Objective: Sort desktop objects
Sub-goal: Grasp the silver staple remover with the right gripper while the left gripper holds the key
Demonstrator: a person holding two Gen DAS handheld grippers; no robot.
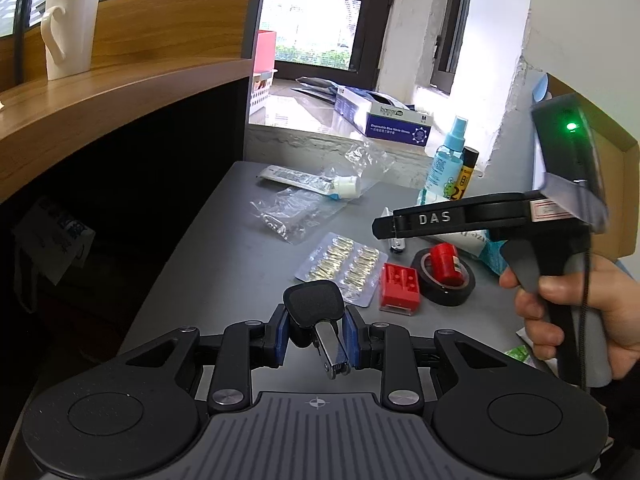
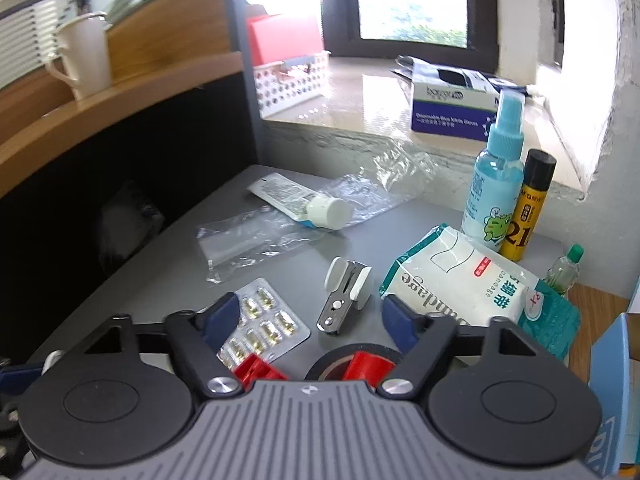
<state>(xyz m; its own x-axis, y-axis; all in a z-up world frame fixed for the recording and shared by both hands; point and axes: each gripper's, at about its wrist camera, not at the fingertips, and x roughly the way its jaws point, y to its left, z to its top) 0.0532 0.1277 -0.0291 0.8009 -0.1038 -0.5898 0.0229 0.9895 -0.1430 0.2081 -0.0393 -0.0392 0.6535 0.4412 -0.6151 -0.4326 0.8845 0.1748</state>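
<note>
The left gripper (image 1: 316, 338) pinches a black-handled steel clipper (image 1: 320, 320) above the grey desk (image 1: 224, 264) (destination unseen), while the right gripper (image 2: 312, 320) hangs spread, a white-handled clipper (image 2: 344, 294) at twelve o'clock.

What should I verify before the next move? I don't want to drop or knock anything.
1. Left tongs gripping the black clipper: ok, shut on it.
2. Right tongs free: ok, open and empty.
3. White clipper reachable: ok, lying uncovered ahead of the right tongs.
4. Clear space around the tongs: not ok; pill pack, red block and tape crowd close.
5. Drop spot for the clippers: cannot tell.
</note>
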